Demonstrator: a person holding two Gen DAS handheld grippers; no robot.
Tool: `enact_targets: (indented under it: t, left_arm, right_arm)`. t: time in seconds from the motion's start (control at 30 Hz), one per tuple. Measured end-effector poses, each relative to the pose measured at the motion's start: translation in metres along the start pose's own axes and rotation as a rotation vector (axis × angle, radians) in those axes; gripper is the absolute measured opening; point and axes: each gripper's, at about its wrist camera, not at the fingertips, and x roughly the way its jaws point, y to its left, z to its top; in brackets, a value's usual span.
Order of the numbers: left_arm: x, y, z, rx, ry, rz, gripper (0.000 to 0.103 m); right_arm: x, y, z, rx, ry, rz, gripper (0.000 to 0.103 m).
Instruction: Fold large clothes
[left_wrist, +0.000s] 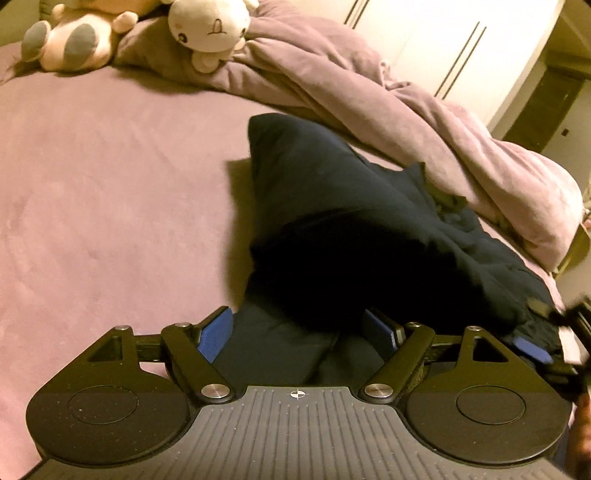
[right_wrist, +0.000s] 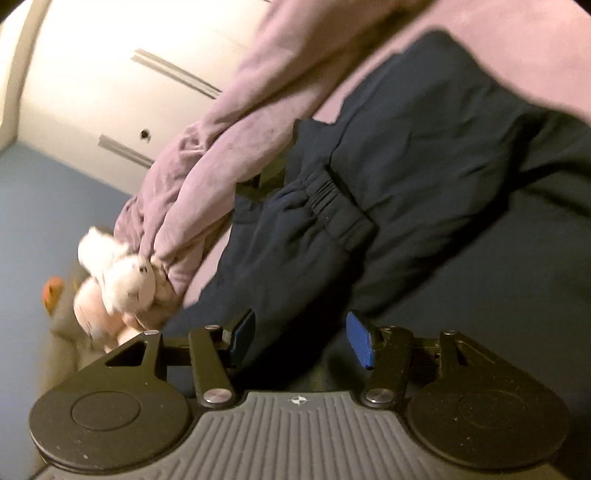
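Mauve sheeting covers the bed, with a rumpled mauve duvet heaped along its far edge and pale wardrobe doors behind. Through my left wrist camera, two plush toys sit at the far corner of the bed, against the duvet. A dark navy garment lies on the sheet beside the duvet, one fold of it rising in a peak. My left gripper has its blue pads spread wide, with navy cloth lying between them but not pinched. At the right edge my right gripper shows blurred, low against the same garment. Through my right wrist camera, the navy garment fills the middle, its gathered elastic waistband plain to see, with the duvet alongside and the plush toys beyond. My right gripper hangs over the cloth with jaws apart and nothing clamped.
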Motion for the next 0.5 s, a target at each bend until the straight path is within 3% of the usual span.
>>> enact_targets:
  t: [0.03,0.17,0.23,0.27,0.37,0.43,0.5]
  left_arm:
    - [-0.001,-0.001,-0.002,0.009,0.005,-0.004,0.083]
    - [0.005,-0.014,-0.008,0.083,0.011,-0.012,0.083]
    - [0.014,-0.022,-0.007,0.118,0.030,0.007,0.083]
    - [0.018,-0.026,-0.006,0.126,0.036,0.020,0.083]
    - [0.030,-0.036,-0.001,0.155,0.028,0.092,0.083]
    - [0.037,-0.037,0.005,0.150,0.015,0.151,0.083]
    - [0.042,-0.033,0.010,0.124,0.020,0.157,0.083]
  right_arm:
    - [0.008,-0.002,0.004,0.039,0.004,-0.002,0.050]
    - [0.025,-0.004,0.009,0.130,-0.001,0.048,0.045]
    - [0.034,-0.005,0.011,0.154,0.001,0.016,0.014]
    - [0.037,-0.003,0.012,0.152,0.002,0.002,0.012]
    - [0.021,0.033,0.019,-0.022,-0.082,0.014,0.010]
    - [-0.010,0.056,0.022,-0.150,-0.193,0.119,0.010]
    - [-0.037,0.058,0.024,-0.206,-0.274,0.177,0.011]
